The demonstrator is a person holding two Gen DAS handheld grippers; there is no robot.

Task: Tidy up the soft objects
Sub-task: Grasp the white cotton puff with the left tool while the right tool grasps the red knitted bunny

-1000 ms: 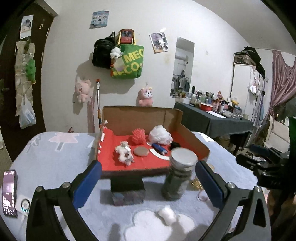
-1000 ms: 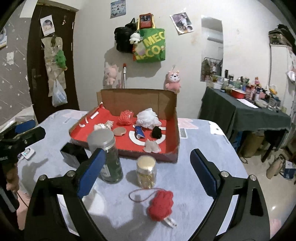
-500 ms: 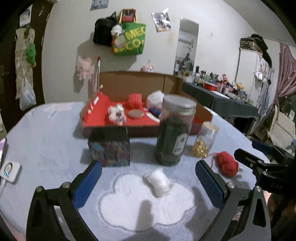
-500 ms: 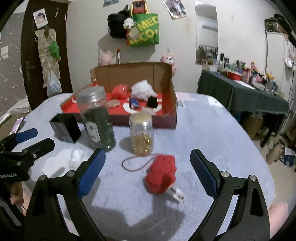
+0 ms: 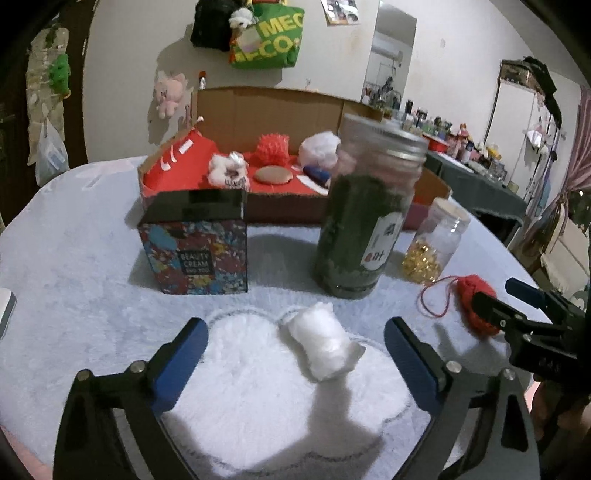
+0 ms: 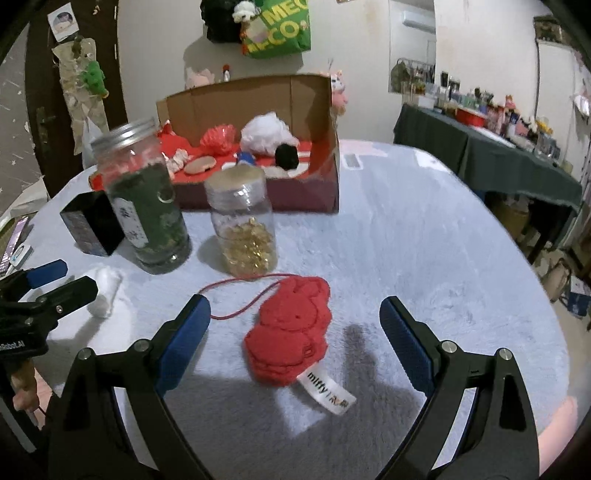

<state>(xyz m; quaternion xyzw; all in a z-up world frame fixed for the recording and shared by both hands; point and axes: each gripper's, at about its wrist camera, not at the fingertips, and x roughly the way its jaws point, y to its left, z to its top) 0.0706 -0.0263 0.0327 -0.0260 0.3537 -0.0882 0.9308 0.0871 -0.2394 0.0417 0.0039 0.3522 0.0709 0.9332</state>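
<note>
Small white fluffy cotton wad (image 5: 322, 345) at lower centre, lying on pale blue plush cloth (image 5: 74, 280), between wide, just-narrowing blue-padded left gripper (image 5: 295, 354), untouched. Red crocheted bunny charm (image 6: 291, 325) at lower centre, between wide-open right gripper (image 6: 295, 328), untouched. Behind: green-filled jar (image 5: 365, 221), red-lined cardboard box (image 5: 266, 107).

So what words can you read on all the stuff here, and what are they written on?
"BEAUTY CREAM" on the colourful little box; a smaller line beneath is too blurred.
"miffy" on the white tag of the red knitted toy.
"MEC" above "CO" on the green bag, partly covered.
The label on the tall green jar is too blurred to read.
</note>
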